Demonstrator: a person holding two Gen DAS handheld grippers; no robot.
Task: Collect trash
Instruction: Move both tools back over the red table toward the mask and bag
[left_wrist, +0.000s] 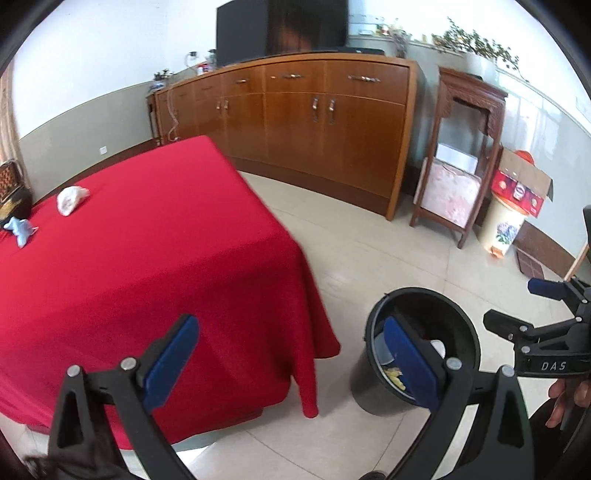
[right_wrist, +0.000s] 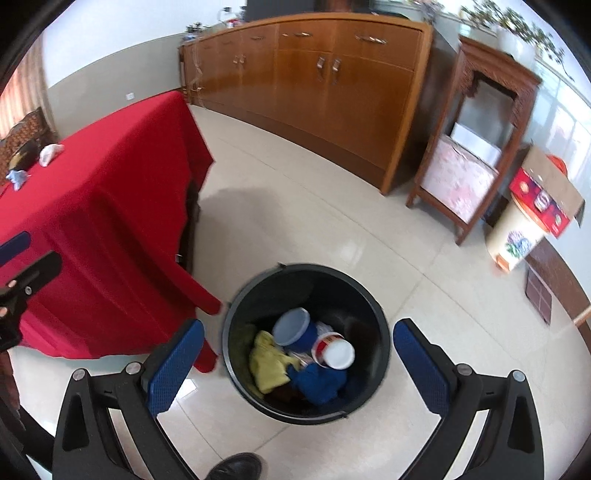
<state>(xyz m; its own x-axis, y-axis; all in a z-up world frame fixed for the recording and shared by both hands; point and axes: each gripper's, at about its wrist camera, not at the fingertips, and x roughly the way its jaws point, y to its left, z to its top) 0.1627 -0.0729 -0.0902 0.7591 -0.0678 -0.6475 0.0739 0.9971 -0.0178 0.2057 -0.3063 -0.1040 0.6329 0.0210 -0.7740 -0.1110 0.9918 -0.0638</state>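
Left gripper: the left gripper (left_wrist: 291, 354), black-framed with blue finger pads, is hanging with its jaws spread wide and holding nothing, above the edge of the table draped in a red cloth (left_wrist: 147, 258).
Right gripper: the right gripper (right_wrist: 299, 360), of the same build, is hovering with its jaws wide apart and empty, directly over the round black plastic trash bin (right_wrist: 236, 332).
Bin position: the bin is standing upright on the pale tiled floor (right_wrist: 332, 206), just beside the hanging corner of the red cloth.
Bin contents: a blue tub with a pale lid (right_wrist: 293, 328), a red-and-white paper cup (right_wrist: 332, 352) lying on its side, a crumpled yellow cloth (right_wrist: 267, 363) and a crumpled dark blue cloth (right_wrist: 317, 382) are lying inside.
Trash on table: a crumpled white wad (left_wrist: 71, 199) and a crumpled light blue piece (left_wrist: 20, 229) are lying near each other on the table's far left part, well apart from both grippers.
Background: a long brown wooden sideboard (left_wrist: 295, 122) is standing along the wall.
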